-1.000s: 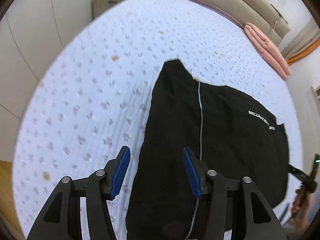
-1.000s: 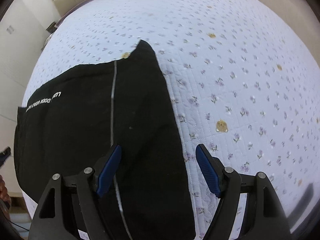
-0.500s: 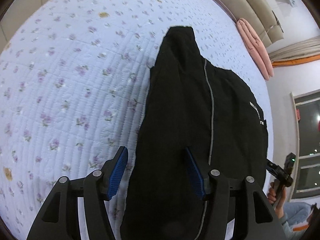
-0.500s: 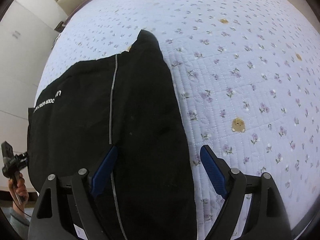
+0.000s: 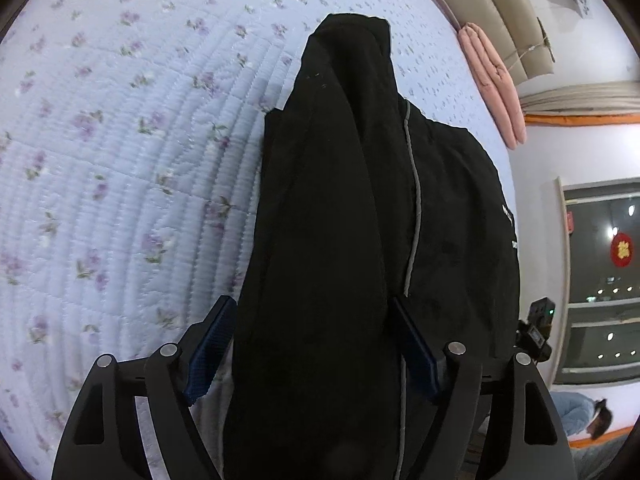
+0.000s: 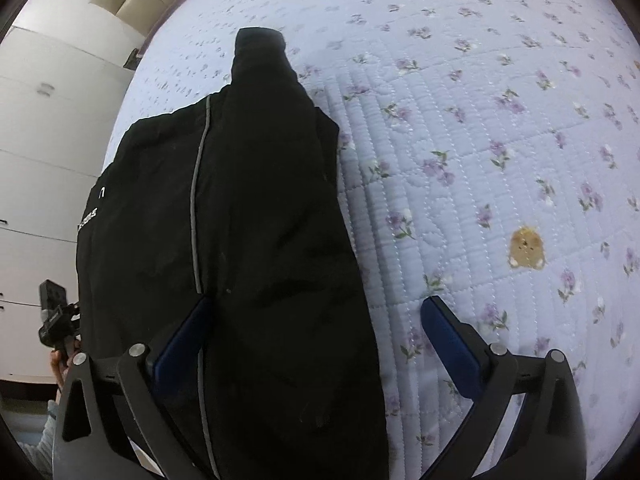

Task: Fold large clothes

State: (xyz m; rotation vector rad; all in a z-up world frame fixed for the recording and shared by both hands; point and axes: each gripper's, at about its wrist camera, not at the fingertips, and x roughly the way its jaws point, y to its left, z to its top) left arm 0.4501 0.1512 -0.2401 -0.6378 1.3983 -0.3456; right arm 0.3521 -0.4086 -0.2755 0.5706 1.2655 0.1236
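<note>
A black garment (image 5: 340, 220) with grey piping and white lettering lies flat on the quilted floral bedspread (image 5: 120, 160), one sleeve folded over its body. My left gripper (image 5: 312, 340) hovers just over its near end, jaws opening, with the folded cloth between the blue pads (image 5: 210, 350) but not pinched. In the right wrist view the same garment (image 6: 240, 220) fills the left half. My right gripper (image 6: 318, 340) straddles its right edge, jaws opening wide, one pad over the cloth and the other pad (image 6: 450, 344) over bare quilt.
A folded pink cloth (image 5: 492, 80) lies by the beige headboard (image 5: 500, 8). A dark window (image 5: 600, 280) and a person (image 5: 592, 420) are at the right. White cupboards (image 6: 40, 160) stand beyond the bed's left edge. A bear patch (image 6: 526, 248) marks the quilt.
Both grippers have sunk closer to the garment and tipped further downward. Both pairs of jaws stand wider than before. The garment has not moved.
</note>
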